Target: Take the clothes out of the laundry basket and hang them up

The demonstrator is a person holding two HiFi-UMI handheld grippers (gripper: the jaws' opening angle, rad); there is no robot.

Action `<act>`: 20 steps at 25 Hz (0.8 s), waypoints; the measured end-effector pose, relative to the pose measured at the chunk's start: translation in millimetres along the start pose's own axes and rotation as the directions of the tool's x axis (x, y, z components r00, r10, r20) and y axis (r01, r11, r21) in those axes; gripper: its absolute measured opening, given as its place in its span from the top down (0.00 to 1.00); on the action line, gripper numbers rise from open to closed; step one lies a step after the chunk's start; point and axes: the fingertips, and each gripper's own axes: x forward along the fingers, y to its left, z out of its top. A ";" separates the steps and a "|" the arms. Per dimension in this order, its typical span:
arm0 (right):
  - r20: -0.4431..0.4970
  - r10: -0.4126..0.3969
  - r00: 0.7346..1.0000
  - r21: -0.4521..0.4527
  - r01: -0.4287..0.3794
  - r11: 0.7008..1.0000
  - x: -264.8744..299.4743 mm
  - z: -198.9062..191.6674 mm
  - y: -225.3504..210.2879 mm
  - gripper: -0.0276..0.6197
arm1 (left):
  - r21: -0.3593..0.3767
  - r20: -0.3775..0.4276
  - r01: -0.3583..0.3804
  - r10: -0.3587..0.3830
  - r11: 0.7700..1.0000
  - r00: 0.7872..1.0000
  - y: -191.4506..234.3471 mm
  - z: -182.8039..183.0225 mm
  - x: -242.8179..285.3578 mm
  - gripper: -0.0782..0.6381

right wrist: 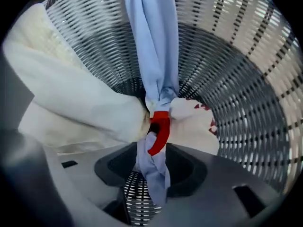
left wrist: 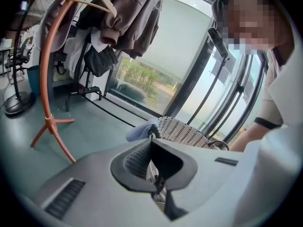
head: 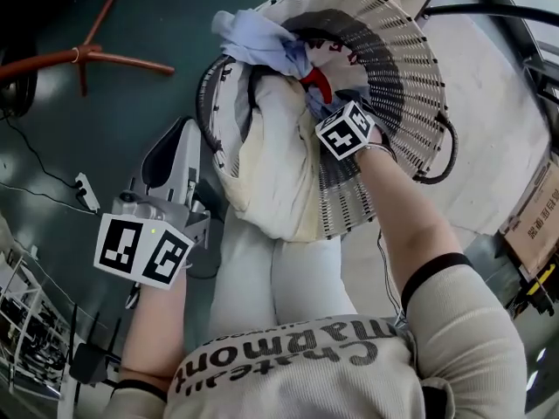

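Note:
The white woven laundry basket point(head: 410, 68) stands in front of my knees. A pale blue garment point(head: 258, 42) hangs over its far rim, and a cream garment point(head: 271, 173) spills over its near rim. My right gripper point(right wrist: 150, 171) points down into the basket, under its marker cube point(head: 345, 131). It is open, and a twisted strand of the blue garment point(right wrist: 154, 41) with a red piece point(right wrist: 161, 129) runs loosely between its jaws. My left gripper point(head: 175, 142) is shut and empty, held left of the basket. It faces the orange coat stand point(left wrist: 47, 79).
Brown and dark clothes point(left wrist: 128, 18) hang on the coat stand, whose legs point(head: 87, 55) spread over the green floor. Cables and a plug point(head: 83, 190) lie at the left and a cardboard box point(head: 537, 208) at the right. Tall windows point(left wrist: 189, 56) stand behind the basket point(left wrist: 184, 131).

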 end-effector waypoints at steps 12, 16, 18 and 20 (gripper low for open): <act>-0.112 -0.111 0.987 0.081 0.121 0.989 52.7 -36.7 -25.9 0.89 | -0.031 0.044 -0.062 0.063 0.998 0.997 29.2 -6.0 -8.7 0.88; -0.016 -0.070 0.997 0.270 0.072 0.960 2.0 -13.3 -17.5 0.89 | -0.085 0.062 -0.059 0.065 0.995 0.996 10.6 7.8 -21.1 0.88; 0.032 -0.057 0.998 0.316 0.044 0.948 -34.9 0.7 -11.0 0.90 | -0.112 0.070 -0.050 0.058 0.992 0.996 -5.4 17.9 -29.1 0.88; 0.078 -0.053 0.996 0.341 0.023 0.940 -73.6 11.1 -5.0 0.90 | -0.137 0.075 -0.045 0.055 0.990 0.996 -22.4 29.0 -38.2 0.88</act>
